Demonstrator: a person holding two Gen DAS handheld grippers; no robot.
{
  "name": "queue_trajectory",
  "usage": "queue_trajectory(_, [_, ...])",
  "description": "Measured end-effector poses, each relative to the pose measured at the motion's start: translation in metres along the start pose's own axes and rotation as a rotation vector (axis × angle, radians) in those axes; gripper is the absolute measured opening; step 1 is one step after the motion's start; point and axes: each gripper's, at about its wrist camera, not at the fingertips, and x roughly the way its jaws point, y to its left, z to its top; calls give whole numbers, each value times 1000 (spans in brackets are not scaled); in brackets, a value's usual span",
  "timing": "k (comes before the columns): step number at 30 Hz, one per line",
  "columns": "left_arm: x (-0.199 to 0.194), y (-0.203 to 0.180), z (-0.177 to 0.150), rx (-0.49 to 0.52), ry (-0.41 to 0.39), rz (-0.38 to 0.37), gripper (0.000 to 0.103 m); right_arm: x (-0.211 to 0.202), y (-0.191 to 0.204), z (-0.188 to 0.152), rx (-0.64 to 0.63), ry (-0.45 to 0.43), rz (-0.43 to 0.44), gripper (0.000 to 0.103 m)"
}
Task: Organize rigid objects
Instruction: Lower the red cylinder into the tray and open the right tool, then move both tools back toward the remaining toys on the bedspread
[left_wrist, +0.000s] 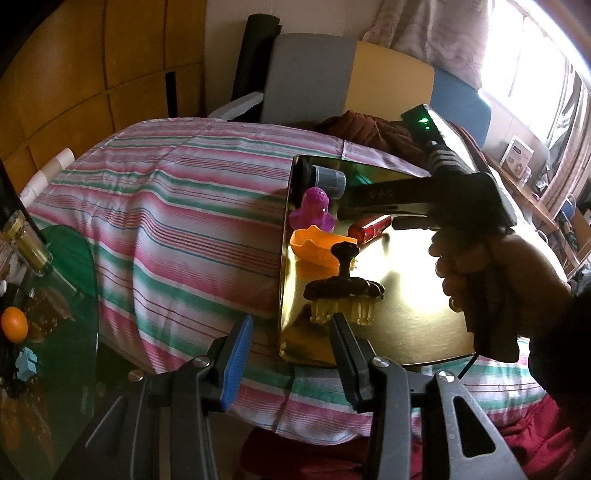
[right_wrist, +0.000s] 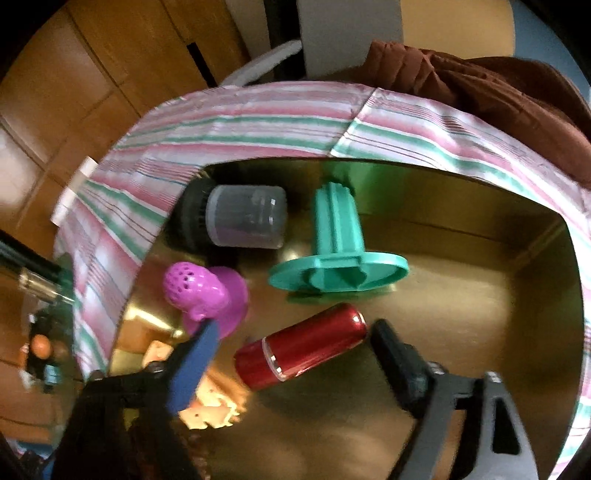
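Over the gold tray (right_wrist: 480, 288), the right gripper (right_wrist: 291, 362) stands wide, straddling the red tube (right_wrist: 301, 345) lying at mid-tray, pads apart from it. Judged step: releasing or regrasping the tube. The left gripper (left_wrist: 291, 347) hovers part-open and empty by the tray's near edge, beside the brush (left_wrist: 341, 291).

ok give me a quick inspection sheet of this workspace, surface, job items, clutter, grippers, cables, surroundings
surface: gold tray on a striped cloth.
job's things: red cylinder, teal spool, purple strainer, grey capped jar, orange piece, dark brush, all on the tray.
clutter: orange fruit and glass bottle on a side table.
grippers: left gripper open, empty; right gripper open, astride the red cylinder, pads clear.
cables: black lead below the right hand.
surroundings: wooden panels, bright window.
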Motion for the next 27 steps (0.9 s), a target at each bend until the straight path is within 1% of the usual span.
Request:
queue_trajectory(4, [-2, 0, 0, -5, -5, 2, 43, -15, -3, -1, 18, -38, 31, 94])
queue_trajectory(9, [-7, -1, 0, -5, -16, 6, 43, -41, -13, -12, 33, -89, 36, 98])
queue_trajectory(12, [-11, -3, 0, 0, -29, 11, 43, -59, -18, -21, 11, -125, 21, 101])
queue_trajectory(15, [-15, -5, 1, 2, -42, 18, 43, -85, -22, -32, -41, -203, -19, 103])
queue_trajectory(18, [-19, -8, 2, 8, -58, 33, 43, -113, -24, -45, -104, -308, -107, 103])
queue_trajectory(20, [-22, -12, 3, 19, -71, 46, 43, -128, -27, -53, -123, -364, -142, 103])
queue_trajectory(23, [-27, -18, 4, 41, -100, 72, 43, -143, -35, -59, -119, -417, -183, 103])
queue_trajectory(27, [-31, -25, 7, 56, -110, 71, 43, -161, -60, -66, -55, -433, -190, 103])
